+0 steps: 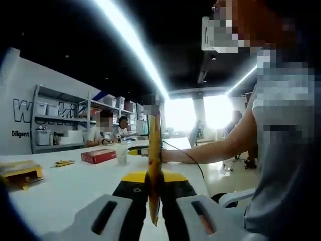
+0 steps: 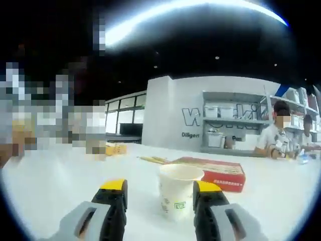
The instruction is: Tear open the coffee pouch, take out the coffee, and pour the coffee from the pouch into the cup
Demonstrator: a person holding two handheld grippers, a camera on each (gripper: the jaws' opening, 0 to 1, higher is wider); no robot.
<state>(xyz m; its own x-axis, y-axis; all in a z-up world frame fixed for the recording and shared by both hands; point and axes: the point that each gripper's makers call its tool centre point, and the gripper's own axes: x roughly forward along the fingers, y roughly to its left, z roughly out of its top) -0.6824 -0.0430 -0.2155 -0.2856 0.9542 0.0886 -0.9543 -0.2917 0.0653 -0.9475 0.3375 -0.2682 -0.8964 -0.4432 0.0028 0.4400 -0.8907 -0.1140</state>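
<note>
A yellow coffee pouch stands upright and edge-on, with my left gripper shut on its lower part, above the white table. Further along the table the white paper cup stands upright. My right gripper sits beside it at the end of a person's forearm. In the right gripper view the cup stands between the jaws of my right gripper, which is open. The cup sits close to the right jaw and apart from the left one. I cannot see inside the cup.
A red flat box lies just behind the cup. A yellow carton and yellow sticks lie at the left of the table. Shelving and seated people are at the far wall.
</note>
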